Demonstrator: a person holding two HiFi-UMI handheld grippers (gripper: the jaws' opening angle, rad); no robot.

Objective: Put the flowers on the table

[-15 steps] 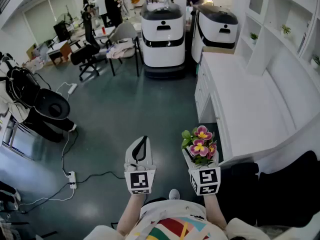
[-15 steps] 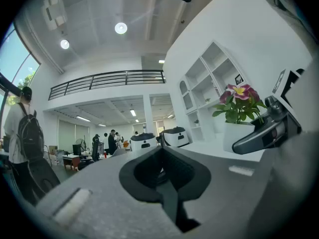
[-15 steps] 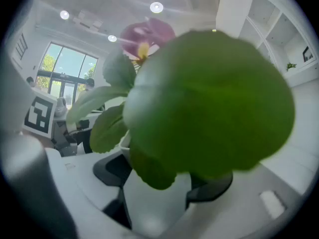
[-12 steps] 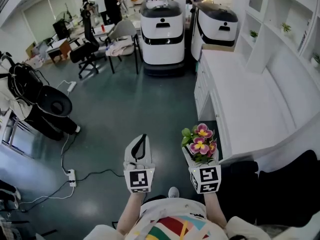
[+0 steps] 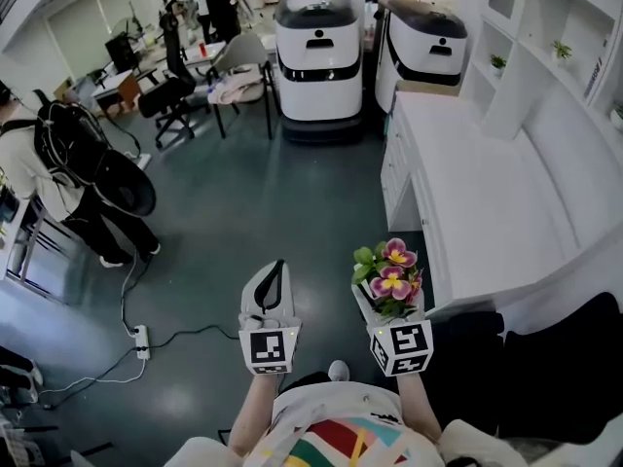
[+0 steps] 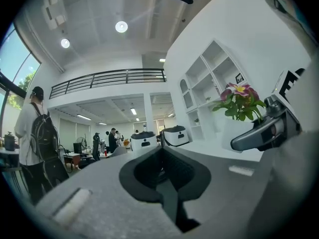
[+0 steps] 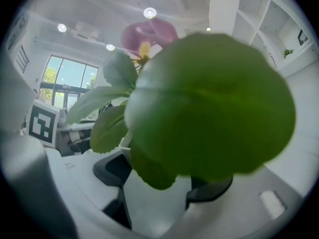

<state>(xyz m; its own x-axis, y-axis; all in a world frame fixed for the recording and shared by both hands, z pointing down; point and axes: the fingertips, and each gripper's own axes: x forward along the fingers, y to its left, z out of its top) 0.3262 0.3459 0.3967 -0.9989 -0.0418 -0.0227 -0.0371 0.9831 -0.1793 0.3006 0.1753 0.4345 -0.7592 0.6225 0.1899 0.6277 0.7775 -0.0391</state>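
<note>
1. Table [image 5: 487, 202]: white, seen at right, unchanged vs. earlier frame; nothing set on it yet.
2. Two white machines [image 5: 316, 66] at far end: shifted slightly up in head view.
3. Person w/ backpack [image 5: 63, 149] at left: more of the body is shown than before, stepped further into view.
4. Left gripper [image 5: 274, 282]: jaws pressed together, nothing betw. them; held over floor as before.
5. Right gripper [image 5: 383, 305]: jaws spread wide and clamped on pot [image 7: 149, 193]; position nearly same.
6. Flowers [image 5: 392, 270]: pink-yellow, upright in pot, held over floor just beside table's front edge.
</note>
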